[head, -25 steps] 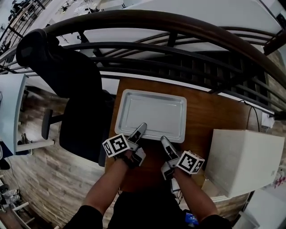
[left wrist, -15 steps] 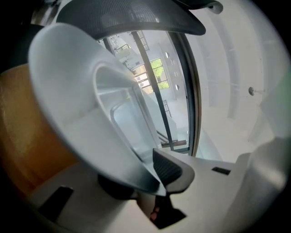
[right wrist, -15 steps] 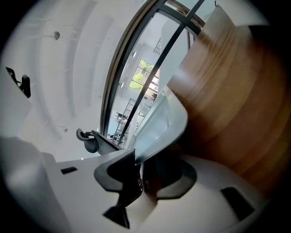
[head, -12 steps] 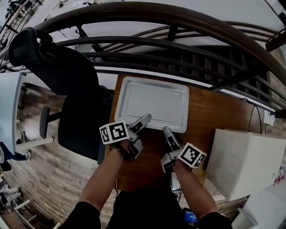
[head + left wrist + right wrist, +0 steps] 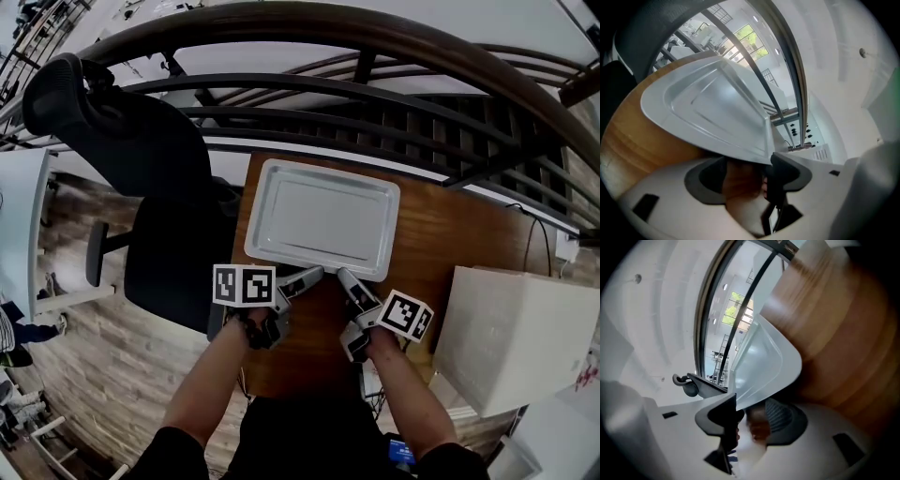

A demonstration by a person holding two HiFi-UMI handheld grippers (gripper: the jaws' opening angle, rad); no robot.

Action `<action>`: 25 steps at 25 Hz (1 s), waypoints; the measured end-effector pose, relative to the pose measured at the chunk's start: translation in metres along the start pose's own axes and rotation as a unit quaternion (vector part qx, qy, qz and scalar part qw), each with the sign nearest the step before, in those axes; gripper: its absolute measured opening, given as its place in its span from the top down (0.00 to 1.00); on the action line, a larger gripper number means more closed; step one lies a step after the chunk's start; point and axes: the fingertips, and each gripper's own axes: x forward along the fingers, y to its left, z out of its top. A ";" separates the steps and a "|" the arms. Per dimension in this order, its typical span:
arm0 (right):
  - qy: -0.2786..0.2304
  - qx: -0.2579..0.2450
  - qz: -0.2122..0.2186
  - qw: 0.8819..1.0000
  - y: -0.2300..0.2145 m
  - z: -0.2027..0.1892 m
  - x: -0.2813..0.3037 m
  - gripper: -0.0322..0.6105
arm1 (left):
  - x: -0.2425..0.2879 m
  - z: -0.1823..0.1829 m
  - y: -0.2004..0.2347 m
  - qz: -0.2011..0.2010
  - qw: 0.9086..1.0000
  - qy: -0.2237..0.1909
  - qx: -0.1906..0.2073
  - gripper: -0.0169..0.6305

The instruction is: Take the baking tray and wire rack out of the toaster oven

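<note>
On the wooden table (image 5: 450, 234), I observed the baking tray (image 5: 322, 217) lying flat, open side up, with one long edge facing the grippers. Both grippers were stationed at that near edge.

1. Left gripper (image 5: 309, 277): positioned at the left part of the near edge, pointing forward and down. I read its jaws as standing wide apart; they had just been opening. In the left gripper view, the tray's rim (image 5: 717, 108) crossed above the gap between the jaws, and neither pad pressed on it.

2. Right gripper (image 5: 349, 279): positioned just beside the left one, toward the tray's near right corner. Its jaws had also just been opening and stood apart. In the right gripper view, the tray's rounded corner (image 5: 761, 362) sat over the gap, unclamped.

A white appliance (image 5: 520, 333) stood at the table's right side, apart from the tray. A black office chair (image 5: 141, 159) stood left of the table.
</note>
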 end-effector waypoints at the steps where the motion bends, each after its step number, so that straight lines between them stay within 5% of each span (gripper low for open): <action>1: 0.013 0.020 0.000 1.000 -0.001 -0.003 0.000 0.65 | -0.001 -0.004 0.001 0.004 1.000 0.002 0.003 0.51; 3: 0.043 0.034 -0.007 0.998 -0.004 -0.009 -0.002 0.62 | -0.002 -0.009 0.003 0.009 1.000 0.001 0.006 0.51; 7: 0.083 -0.019 -0.040 0.996 -0.007 -0.019 -0.006 0.63 | 0.002 -0.009 0.004 0.010 1.000 0.008 0.010 0.51; 16: 0.041 -0.092 -0.066 0.993 -0.011 0.004 -0.016 0.66 | 0.000 -0.005 -0.001 0.000 1.000 -0.001 0.010 0.51; 19: 0.036 -0.089 -0.061 0.994 0.001 -0.017 -0.026 0.67 | -0.027 -0.016 0.005 0.007 1.000 -0.007 0.012 0.51; 22: 0.017 -0.152 -0.044 0.987 0.004 -0.048 -0.028 0.68 | -0.046 -0.035 0.024 0.012 0.999 -0.027 0.042 0.52; 25: -0.014 -0.250 -0.031 0.968 0.022 -0.063 -0.042 0.77 | -0.057 -0.045 0.018 0.028 0.991 -0.068 0.108 0.61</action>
